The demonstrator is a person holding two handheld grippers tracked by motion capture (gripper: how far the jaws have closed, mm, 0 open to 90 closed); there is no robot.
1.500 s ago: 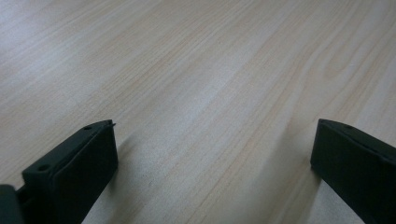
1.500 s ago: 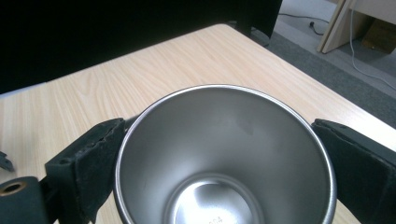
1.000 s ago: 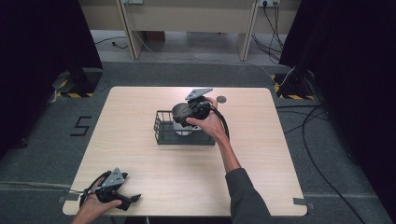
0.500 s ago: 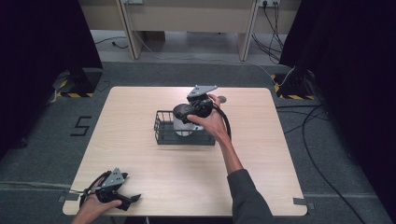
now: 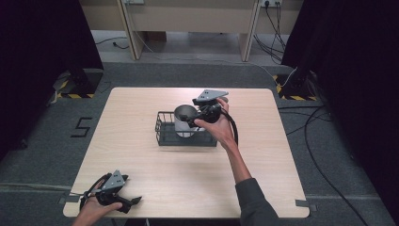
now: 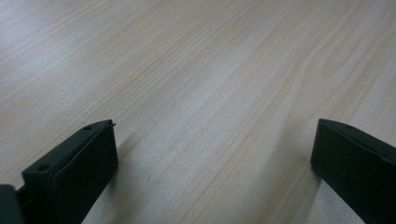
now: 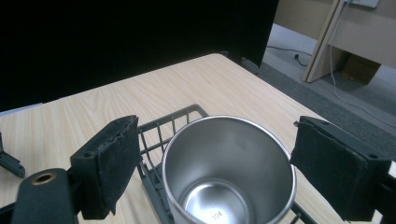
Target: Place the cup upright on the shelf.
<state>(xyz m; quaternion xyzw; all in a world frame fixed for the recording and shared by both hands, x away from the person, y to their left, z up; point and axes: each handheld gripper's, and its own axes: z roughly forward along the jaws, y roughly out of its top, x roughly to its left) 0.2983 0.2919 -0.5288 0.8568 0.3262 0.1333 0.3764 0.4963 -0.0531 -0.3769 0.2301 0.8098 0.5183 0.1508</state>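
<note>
We see the right tongs (image 5: 192, 117) held above a steel cup (image 5: 184, 120) that stands upright in a dark wire basket (image 5: 165, 133) near the middle of the table (image 5: 141, 155); in the right gripper view these tongs (image 7: 215, 161) stand wide apart, one jaw on each side of the cup (image 7: 229, 163) at its rim, neither pad pressing on the metal, so we call them open; the basket (image 7: 161, 126) shows beneath and beyond the cup, between the jaws; the cup looks empty, with a small number printed on its bottom.

The left tongs (image 5: 133, 201) rest low at the near left corner of the table, well apart from basket and cup, held by the left hand (image 5: 91, 209); in the left gripper view we find them (image 6: 215, 154) spread wide, bare wood (image 6: 196, 70) between and ahead of them; they grip nothing.
</note>
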